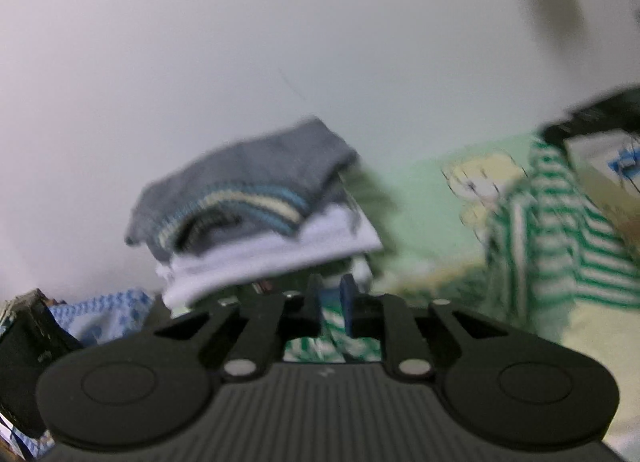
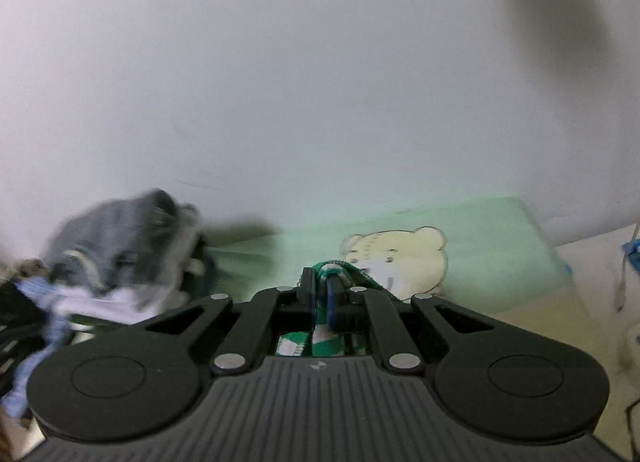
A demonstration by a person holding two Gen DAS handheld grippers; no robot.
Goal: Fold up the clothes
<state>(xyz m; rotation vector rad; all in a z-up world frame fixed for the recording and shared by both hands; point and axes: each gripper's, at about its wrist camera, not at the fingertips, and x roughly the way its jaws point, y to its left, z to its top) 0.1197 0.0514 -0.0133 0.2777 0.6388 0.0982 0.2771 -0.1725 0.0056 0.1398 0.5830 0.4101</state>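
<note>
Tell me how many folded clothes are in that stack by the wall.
2 visible: a grey striped sweater on top, a white garment beneath it. Blur and the left gripper may hide more.

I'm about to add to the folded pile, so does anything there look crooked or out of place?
The grey knit sweater with blue and cream stripes sits skewed on the folded white garment, overhanging its left side, so the stack looks uneven. Motion blur hides finer detail. Both grippers are clamped on the green-and-white striped garment; nothing looks spilled or damaged.
</note>
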